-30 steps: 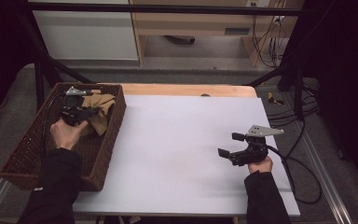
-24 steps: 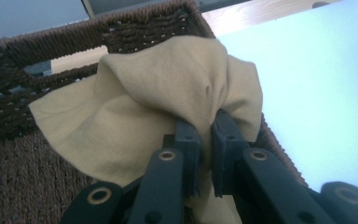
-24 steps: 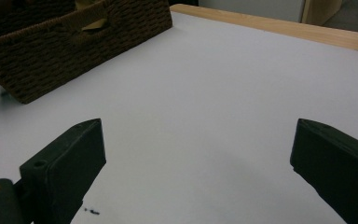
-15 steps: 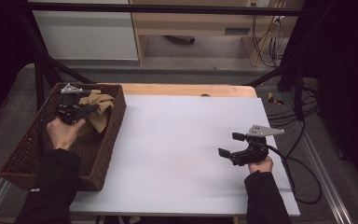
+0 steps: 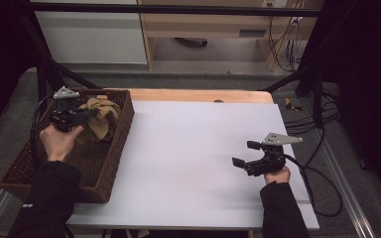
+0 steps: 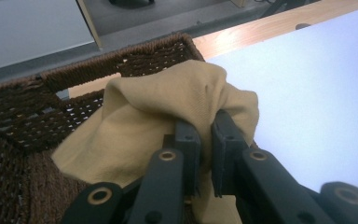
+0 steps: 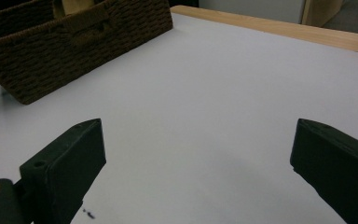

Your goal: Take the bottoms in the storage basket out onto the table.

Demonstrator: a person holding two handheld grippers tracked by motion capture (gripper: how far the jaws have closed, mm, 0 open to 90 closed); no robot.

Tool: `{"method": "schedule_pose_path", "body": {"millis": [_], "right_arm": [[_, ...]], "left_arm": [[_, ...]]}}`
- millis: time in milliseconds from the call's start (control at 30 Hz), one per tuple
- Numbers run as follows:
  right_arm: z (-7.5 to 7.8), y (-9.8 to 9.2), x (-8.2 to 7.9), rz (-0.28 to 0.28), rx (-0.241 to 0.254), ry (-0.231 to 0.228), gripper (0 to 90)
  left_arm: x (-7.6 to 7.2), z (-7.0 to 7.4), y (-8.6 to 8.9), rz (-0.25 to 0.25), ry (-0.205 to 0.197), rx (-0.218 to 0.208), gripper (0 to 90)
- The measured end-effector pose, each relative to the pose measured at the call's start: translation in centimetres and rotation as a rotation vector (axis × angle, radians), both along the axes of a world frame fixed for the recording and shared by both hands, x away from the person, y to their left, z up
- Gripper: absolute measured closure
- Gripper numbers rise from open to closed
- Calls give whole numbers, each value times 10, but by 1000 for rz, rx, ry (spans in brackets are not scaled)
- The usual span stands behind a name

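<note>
The left gripper [image 5: 87,115] is raised in the left hand [image 5: 59,141], jaws pinched nearly together — the right gripper [image 5: 242,154] sits low, level, jaws spread wide.

No readable text, label, brand, number or sign anywhere: not on table, basket, cloth, grippers or far cabinets.

A pale wooden cabinet [image 5: 213,25] stands beyond the white-topped bench [image 5: 198,148], on a grey floor [image 5: 203,74] under dim light.

The basket wall [image 5: 121,129] bounds the cloth [image 5: 101,116]; white tabletop [image 5: 198,148] beyond seems open.
</note>
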State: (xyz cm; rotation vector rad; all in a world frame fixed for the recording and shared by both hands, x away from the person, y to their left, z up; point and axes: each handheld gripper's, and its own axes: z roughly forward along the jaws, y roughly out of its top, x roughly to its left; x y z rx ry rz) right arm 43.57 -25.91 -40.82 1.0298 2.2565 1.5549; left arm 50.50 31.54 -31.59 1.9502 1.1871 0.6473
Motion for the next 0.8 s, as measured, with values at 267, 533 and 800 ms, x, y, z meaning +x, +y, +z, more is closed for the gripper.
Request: {"method": "schedule_pose_path", "body": {"millis": [267, 533, 800], "right_arm": [[0, 0, 0, 1, 1, -1, 38], [0, 0, 0, 0, 2, -1, 38], [0, 0, 0, 0, 0, -1, 38]], "left_arm": [[-11, 15, 4, -7, -32, 9, 829], [-23, 31, 8, -22, -68, 13, 829], [-33, 44, 12, -33, -89, 4, 829]]}}
